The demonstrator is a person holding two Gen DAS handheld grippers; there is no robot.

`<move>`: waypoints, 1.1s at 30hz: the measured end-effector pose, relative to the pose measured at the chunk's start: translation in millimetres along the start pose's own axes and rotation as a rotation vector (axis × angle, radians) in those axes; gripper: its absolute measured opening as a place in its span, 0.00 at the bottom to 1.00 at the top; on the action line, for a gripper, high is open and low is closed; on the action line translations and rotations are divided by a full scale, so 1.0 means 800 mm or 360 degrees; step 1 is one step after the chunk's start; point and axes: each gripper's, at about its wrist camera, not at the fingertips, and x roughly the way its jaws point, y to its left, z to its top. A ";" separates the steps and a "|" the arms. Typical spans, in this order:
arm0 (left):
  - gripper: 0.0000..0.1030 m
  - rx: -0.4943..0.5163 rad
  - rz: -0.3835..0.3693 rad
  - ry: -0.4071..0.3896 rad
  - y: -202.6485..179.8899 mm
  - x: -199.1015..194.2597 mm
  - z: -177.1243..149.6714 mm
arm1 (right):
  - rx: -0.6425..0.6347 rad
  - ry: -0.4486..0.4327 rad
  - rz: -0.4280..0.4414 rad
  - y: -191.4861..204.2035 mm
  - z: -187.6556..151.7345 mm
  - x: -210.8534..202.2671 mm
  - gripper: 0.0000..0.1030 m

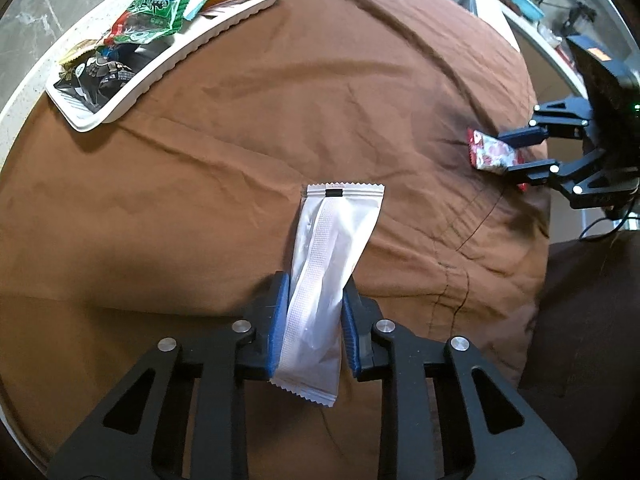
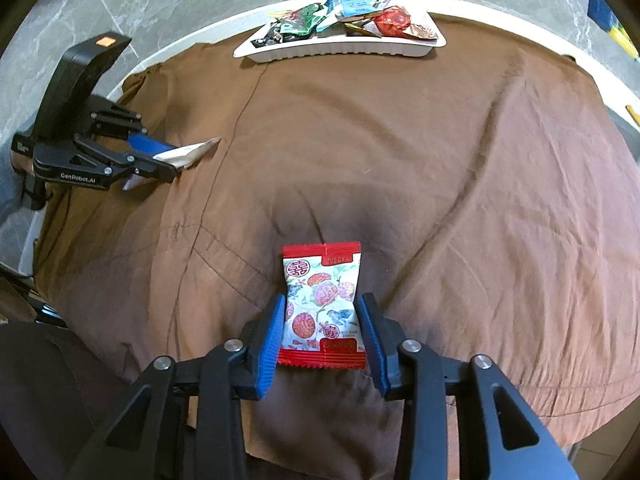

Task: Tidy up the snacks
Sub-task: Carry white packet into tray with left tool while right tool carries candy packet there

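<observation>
Tray (image 2: pixel 340 49) of snack packets (image 2: pixel 352 16) at cloth's (image 2: pixel 440 160) far edge; long sachet (image 1: pixel 320 280) lay near left — small packet (image 2: pixel 322 304) near right, well apart.

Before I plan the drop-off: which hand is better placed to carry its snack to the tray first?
Left, probably. The left tool already pinches the white packet. The right tool straddles the red packet, apparently gripped too. The white tray lies nearer the left.

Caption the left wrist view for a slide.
Left gripper pinches a long white foil snack packet over brown cloth; white snack tray beyond.
</observation>
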 end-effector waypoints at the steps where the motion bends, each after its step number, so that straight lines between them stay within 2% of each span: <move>1: 0.22 -0.0011 -0.0011 -0.0005 0.000 -0.001 0.000 | 0.0004 -0.0002 0.0008 0.000 0.000 -0.001 0.37; 4: 0.22 -0.0047 -0.0049 -0.0019 0.001 -0.005 -0.001 | 0.0016 -0.0009 0.0021 -0.002 0.001 -0.004 0.36; 20: 0.22 -0.0237 -0.0181 -0.0178 0.014 -0.031 0.012 | 0.0304 -0.0112 0.0283 -0.032 0.031 -0.030 0.35; 33: 0.22 -0.0385 -0.0179 -0.0305 0.046 -0.051 0.040 | 0.0351 -0.0199 0.0347 -0.059 0.091 -0.045 0.35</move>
